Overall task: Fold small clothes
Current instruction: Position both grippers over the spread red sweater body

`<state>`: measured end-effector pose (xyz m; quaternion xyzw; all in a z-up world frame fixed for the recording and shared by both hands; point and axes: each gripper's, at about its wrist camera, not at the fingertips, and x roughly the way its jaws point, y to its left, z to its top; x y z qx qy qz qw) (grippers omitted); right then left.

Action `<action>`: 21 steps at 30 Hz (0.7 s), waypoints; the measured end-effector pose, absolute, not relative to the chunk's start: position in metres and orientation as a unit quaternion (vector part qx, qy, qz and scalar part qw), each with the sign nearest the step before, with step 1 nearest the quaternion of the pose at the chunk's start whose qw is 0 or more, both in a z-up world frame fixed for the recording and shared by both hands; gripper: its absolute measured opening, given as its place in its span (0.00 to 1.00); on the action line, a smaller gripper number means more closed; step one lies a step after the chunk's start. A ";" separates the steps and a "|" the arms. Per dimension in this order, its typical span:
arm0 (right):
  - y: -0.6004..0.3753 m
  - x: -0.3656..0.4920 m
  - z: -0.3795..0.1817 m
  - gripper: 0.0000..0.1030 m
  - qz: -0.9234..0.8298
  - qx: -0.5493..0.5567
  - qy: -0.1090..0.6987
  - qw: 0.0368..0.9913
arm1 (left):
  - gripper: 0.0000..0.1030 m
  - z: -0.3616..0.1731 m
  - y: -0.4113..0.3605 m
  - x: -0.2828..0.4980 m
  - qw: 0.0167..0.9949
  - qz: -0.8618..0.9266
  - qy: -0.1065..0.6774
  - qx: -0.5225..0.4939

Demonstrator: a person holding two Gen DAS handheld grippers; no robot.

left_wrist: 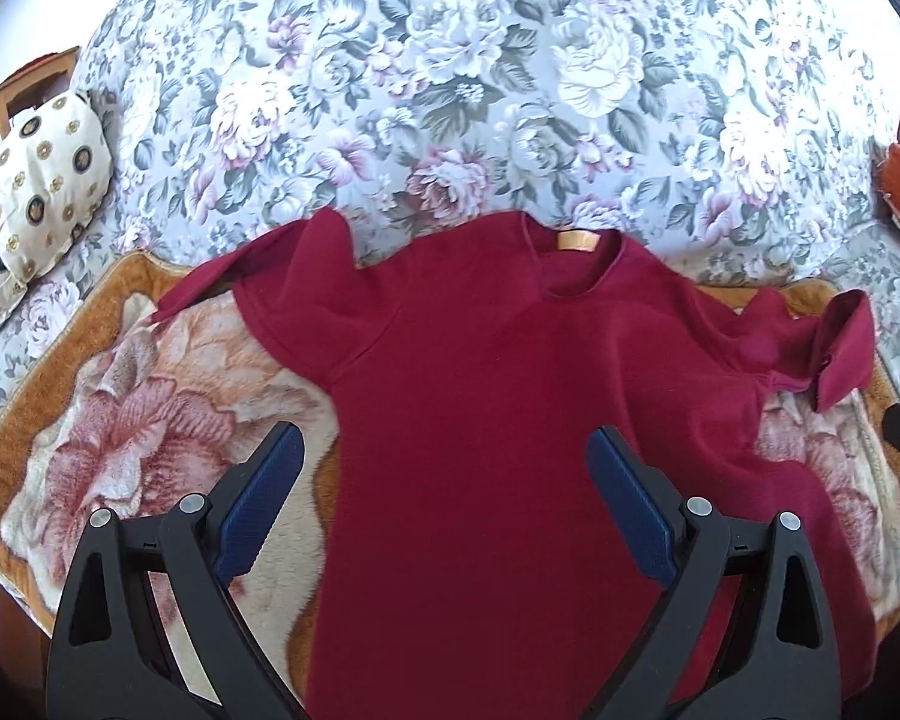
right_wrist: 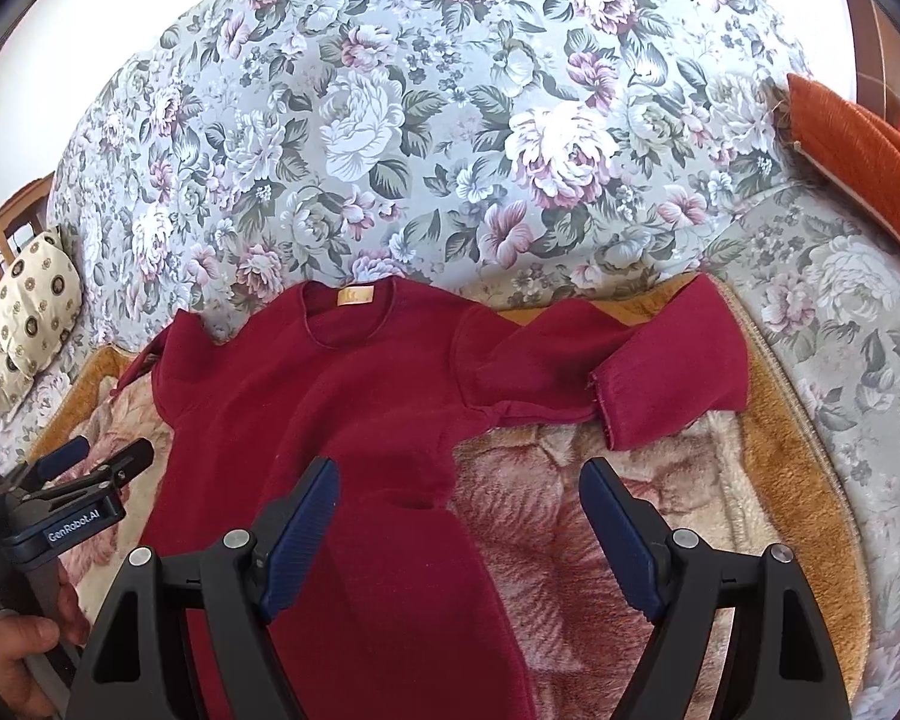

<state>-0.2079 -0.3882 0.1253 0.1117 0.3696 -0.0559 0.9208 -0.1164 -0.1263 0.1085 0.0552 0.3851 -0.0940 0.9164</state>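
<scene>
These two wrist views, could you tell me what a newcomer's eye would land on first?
The dark red top grabs attention, spread flat on a plush floral blanket with its neckline toward the floral sofa back. Its sleeve on the right lies folded over itself. Both the left gripper and right gripper hover above with open jaws.

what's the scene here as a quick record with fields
garment: dark red top, spread flat, neck away from the cameras
label: tan tag inside the neck
right sleeve: doubled over on itself
surface: fuzzy floral blanket on a floral sofa
left gripper: open, above the top
right gripper: open, over the top's right edge
</scene>
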 end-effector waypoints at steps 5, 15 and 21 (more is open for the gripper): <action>-0.392 -0.204 0.124 0.78 -0.058 0.116 0.370 0.920 | 0.93 0.111 -0.138 -0.120 0.919 -0.093 0.378 0.065; -0.393 -0.197 0.117 0.78 -0.065 0.115 0.383 0.914 | 0.93 0.102 -0.154 -0.119 0.916 -0.099 0.383 0.070; -0.395 -0.200 0.118 0.78 -0.065 0.116 0.380 0.915 | 0.93 0.096 -0.160 -0.117 0.911 -0.101 0.394 0.065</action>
